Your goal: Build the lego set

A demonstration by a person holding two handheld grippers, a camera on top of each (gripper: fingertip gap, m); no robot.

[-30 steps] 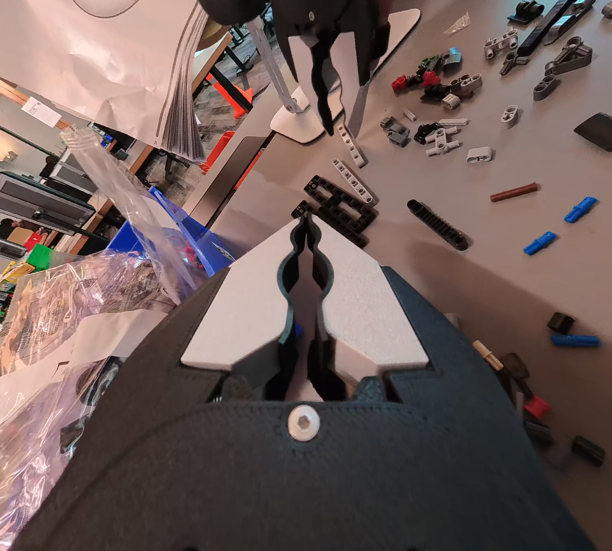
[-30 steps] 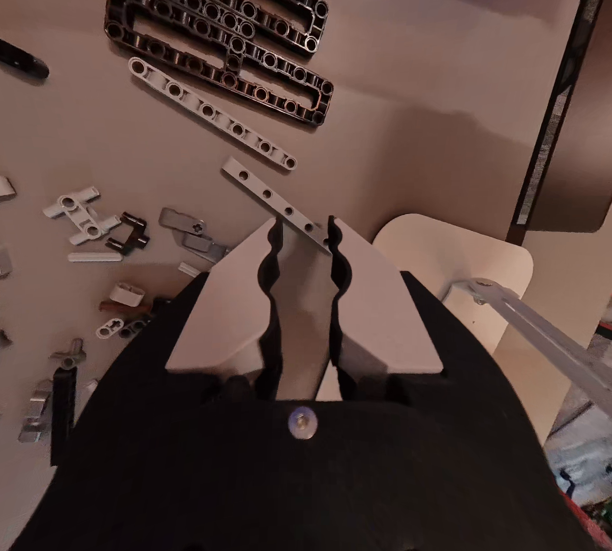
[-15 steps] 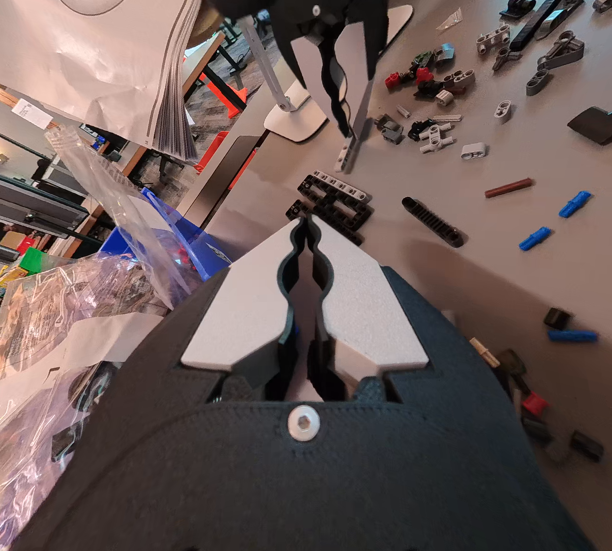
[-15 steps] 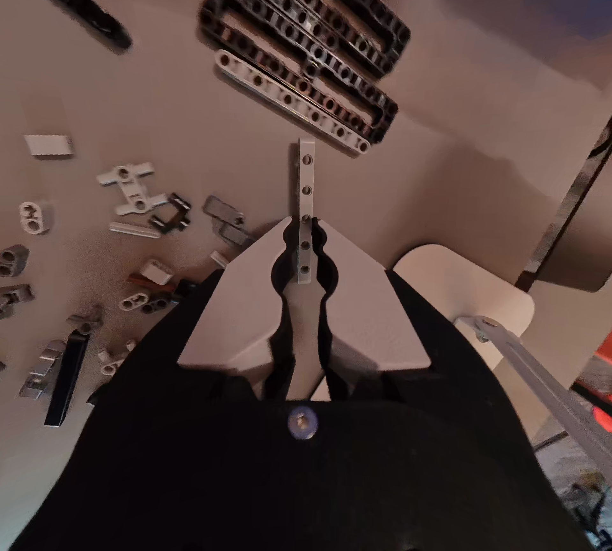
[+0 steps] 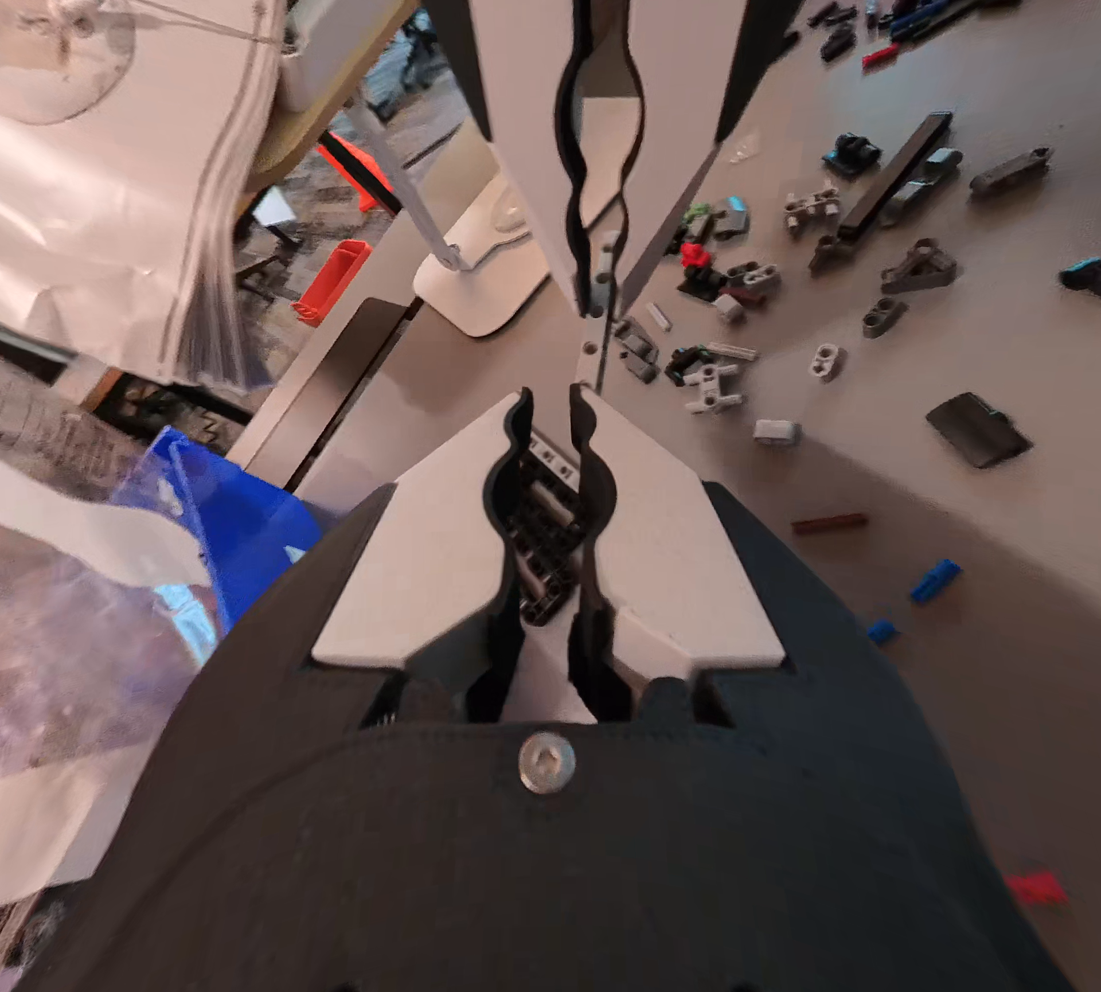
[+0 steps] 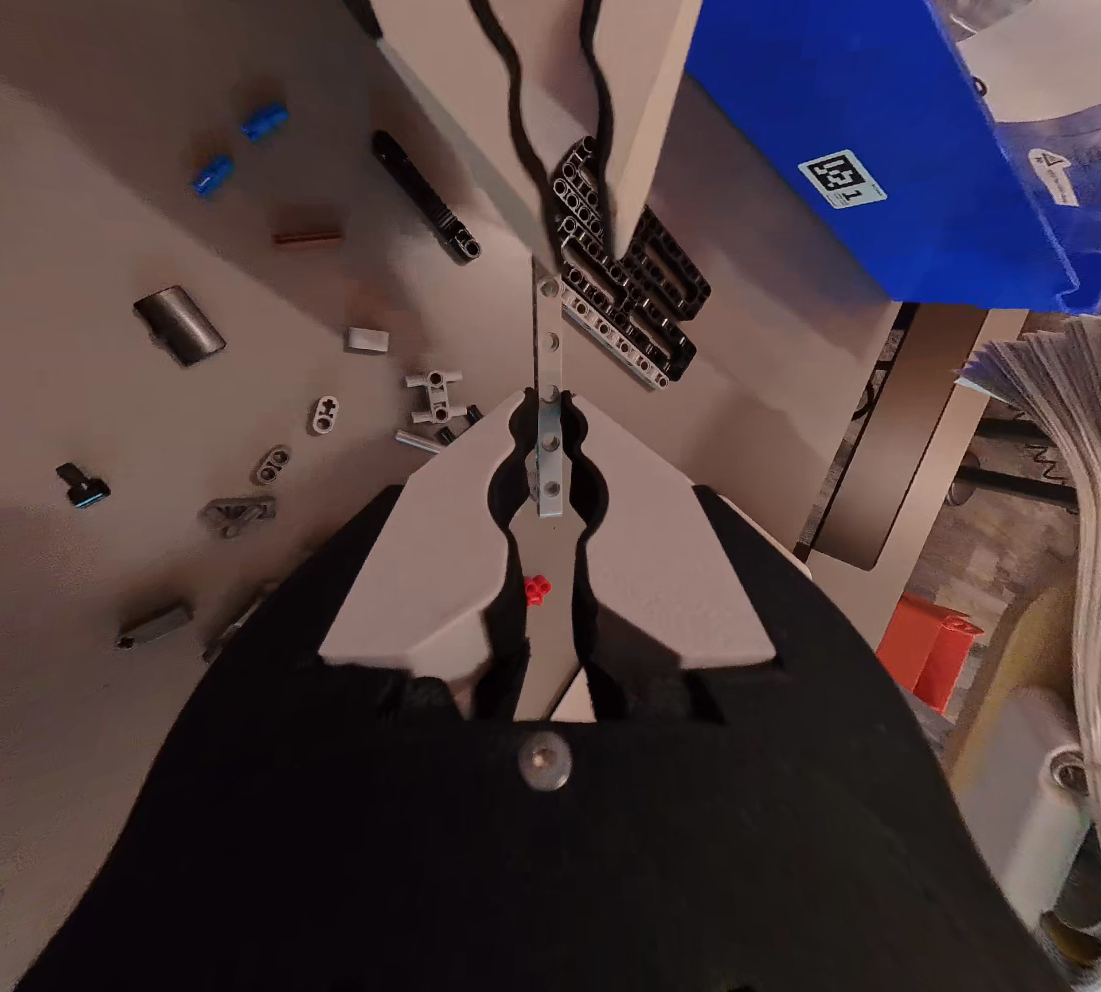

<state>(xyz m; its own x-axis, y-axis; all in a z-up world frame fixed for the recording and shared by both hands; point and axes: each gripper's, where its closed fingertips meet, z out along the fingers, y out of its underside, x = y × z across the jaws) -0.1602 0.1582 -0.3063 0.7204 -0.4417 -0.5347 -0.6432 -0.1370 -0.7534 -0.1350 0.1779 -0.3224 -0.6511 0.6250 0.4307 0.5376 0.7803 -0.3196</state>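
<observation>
My right gripper is shut on a short light grey beam and holds it above the table, pointing straight out. My left gripper is slightly open, tip to tip with the right gripper. The beam's free end lies just at the left gripper's right fingertip; I cannot tell whether they touch. In the right wrist view the left gripper comes in from the top. Two black frames with a long light grey beam beside them lie on the table below.
A blue bin holding plastic bags stands by the frames. An instruction booklet hangs on a white stand. Loose small parts and a black toothed bar are scattered on the grey table. My right fingertips sit around 4 cm from my left ones.
My right gripper closed on the short grey beam, lifted it off the table and brought it up to my left gripper. My left gripper opened slightly and moved forward over the black frames.
</observation>
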